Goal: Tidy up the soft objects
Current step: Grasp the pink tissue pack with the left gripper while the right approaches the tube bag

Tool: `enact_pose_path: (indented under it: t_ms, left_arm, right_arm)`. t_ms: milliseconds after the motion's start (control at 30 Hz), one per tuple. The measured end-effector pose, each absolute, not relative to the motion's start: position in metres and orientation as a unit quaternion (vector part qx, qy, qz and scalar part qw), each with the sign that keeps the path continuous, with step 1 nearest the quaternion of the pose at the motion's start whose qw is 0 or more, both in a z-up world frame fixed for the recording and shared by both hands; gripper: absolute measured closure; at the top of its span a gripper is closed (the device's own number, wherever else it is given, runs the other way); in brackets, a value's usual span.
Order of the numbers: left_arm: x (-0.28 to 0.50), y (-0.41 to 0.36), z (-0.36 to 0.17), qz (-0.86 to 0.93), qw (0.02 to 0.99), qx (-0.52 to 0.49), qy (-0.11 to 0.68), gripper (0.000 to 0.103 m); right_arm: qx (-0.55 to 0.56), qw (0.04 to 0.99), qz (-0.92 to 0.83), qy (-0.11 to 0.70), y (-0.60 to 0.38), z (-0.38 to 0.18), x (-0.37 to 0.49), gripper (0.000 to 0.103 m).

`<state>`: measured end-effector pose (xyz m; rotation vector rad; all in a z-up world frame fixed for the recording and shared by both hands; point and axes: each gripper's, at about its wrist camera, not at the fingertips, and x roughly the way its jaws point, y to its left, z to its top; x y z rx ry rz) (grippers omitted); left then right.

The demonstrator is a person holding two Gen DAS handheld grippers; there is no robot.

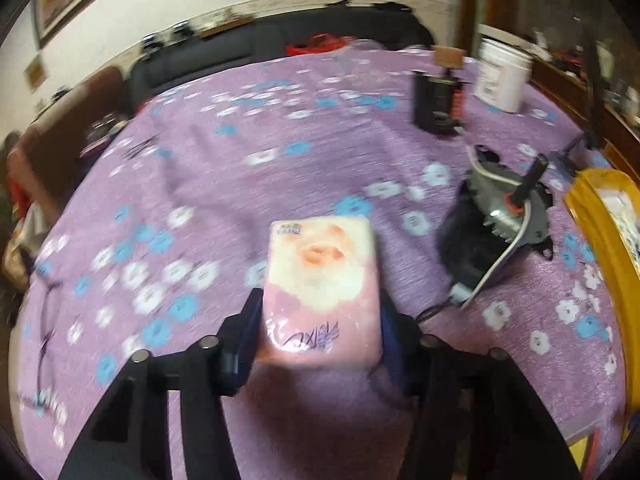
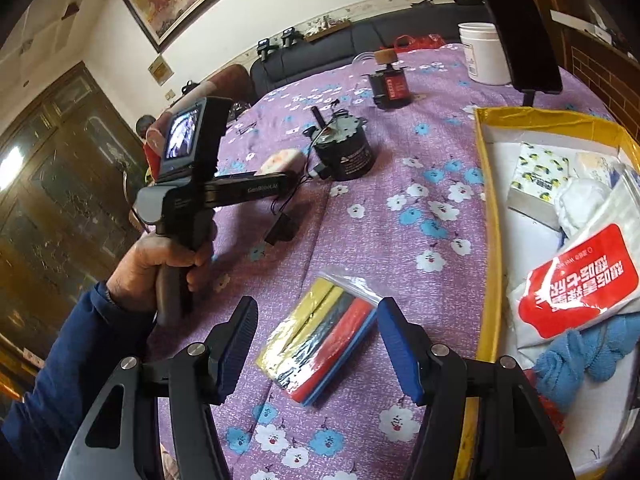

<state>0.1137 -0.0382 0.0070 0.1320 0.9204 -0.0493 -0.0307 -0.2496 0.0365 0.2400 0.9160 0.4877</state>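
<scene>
My left gripper [image 1: 320, 312] is shut on a pink tissue pack [image 1: 322, 284] and holds it above the purple flowered tablecloth [image 1: 200, 168]. In the right wrist view the left gripper is at the left with the tissue pack [image 2: 280, 162] at its tip. My right gripper [image 2: 316, 332] is open and empty, its jaws on either side of a clear bag of coloured tubes [image 2: 320, 340] lying on the cloth. A yellow-rimmed box [image 2: 490, 216] at the right holds a lemon-print tissue pack [image 2: 540, 172], a white and red packet [image 2: 576, 296], a white cloth [image 2: 580, 204] and a blue towel [image 2: 584, 356].
A black motor with wires [image 2: 344, 148] stands mid-table; it also shows in the left wrist view [image 1: 496, 224]. A red and black device [image 2: 390, 88], a white bucket [image 2: 482, 54] and a black phone on a stand [image 2: 516, 28] are at the far side. The box rim [image 1: 600, 248] is at the right.
</scene>
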Motion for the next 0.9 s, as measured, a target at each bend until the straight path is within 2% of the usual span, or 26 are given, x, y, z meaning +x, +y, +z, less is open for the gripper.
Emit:
enact_pose_path:
  t_ms: [367,500,833,867,900]
  left_arm:
    - [-0.013,0.003,0.027,-0.019,0.904,-0.016,0.428,0.051]
    - [-0.057,0.002,0.023,-0.003,0.915,-0.033,0.402,0.051]
    - [-0.068,-0.005,0.017,0.028,0.92,-0.007,0.39,0.051]
    - [-0.068,-0.008,0.016,0.026,0.92,-0.002,0.39,0.051]
    - [-0.069,-0.01,0.016,0.026,0.921,0.005,0.389,0.051]
  right_arm:
    - [0.056,0.855,0.205,0.472,-0.216,0.02,-0.042,0.03]
    - [0.053,0.857,0.183,0.479,-0.216,0.015,-0.042,0.022]
    - [-0.022,0.866,0.15,0.477,-0.181,0.003,-0.017,0.022]
    - [-0.037,0.867,0.166,0.468,-0.174,0.003,-0.019,0.03]
    - [-0.047,0.869,0.179,0.46,-0.171,0.005,-0.021,0.053]
